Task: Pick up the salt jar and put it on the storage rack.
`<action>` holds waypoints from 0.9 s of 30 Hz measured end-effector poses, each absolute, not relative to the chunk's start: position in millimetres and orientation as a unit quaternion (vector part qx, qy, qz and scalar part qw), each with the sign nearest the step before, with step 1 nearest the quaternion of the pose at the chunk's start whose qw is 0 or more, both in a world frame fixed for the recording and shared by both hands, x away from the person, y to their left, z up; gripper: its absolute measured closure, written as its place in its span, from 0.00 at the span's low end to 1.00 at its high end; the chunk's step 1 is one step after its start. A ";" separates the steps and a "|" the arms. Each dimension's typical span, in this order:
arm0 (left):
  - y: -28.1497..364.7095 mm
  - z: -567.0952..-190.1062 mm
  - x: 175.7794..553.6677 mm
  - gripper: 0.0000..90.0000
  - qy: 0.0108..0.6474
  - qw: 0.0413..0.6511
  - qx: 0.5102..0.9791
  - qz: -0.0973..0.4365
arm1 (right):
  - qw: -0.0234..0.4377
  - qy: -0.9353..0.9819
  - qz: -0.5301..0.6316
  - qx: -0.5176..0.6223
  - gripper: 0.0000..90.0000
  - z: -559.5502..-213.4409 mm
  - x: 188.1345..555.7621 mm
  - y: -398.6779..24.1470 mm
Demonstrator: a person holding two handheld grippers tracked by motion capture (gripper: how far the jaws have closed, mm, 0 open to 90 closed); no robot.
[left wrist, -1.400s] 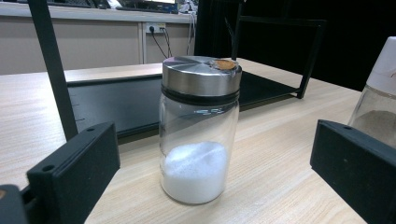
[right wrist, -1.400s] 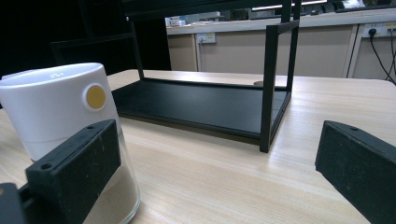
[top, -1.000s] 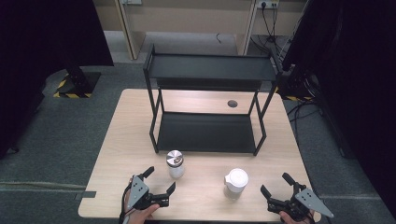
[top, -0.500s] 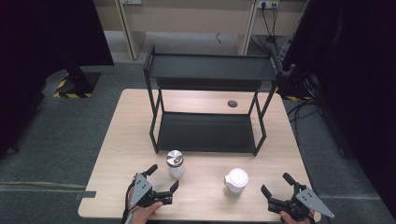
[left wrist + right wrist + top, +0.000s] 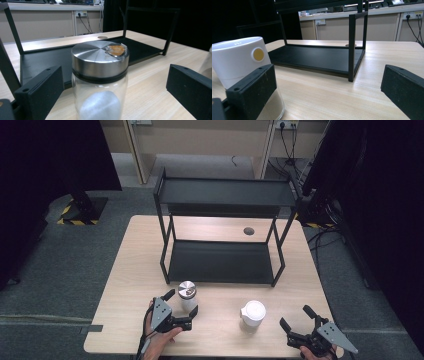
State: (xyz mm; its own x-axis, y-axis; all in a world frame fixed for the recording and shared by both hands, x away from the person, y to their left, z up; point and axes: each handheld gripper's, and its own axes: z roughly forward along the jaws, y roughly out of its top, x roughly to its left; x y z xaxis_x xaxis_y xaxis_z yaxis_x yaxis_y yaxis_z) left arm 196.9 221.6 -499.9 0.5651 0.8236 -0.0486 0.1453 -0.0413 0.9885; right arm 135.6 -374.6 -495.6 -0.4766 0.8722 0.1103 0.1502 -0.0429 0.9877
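Tabletop: jar [image 5: 100, 82] between spread jaws

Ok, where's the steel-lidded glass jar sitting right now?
In the high view the steel-lidded glass jar stands near the table's front edge, left of the white-lidded jar, just before the black shelf rack, between the left gripper's open jaws.

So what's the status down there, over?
Left tool open, jaws either side of steel-lidded jar, not closed. Right tool open, beside white-lidded jar. Path to black rack unobstructed.
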 end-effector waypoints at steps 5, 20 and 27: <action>217.8 -498.3 203.8 0.01 0.370 0.583 0.663 0.289 | 0.303 0.621 0.595 0.411 0.00 -495.8 135.7 -375.0; 212.5 -498.0 224.9 0.05 0.378 0.572 0.669 0.286 | 0.303 0.620 0.595 0.412 0.00 -495.8 135.7 -375.4; 211.8 -496.4 226.3 0.12 0.381 0.564 0.676 0.284 | 0.303 0.619 0.595 0.412 0.00 -495.7 135.6 -375.8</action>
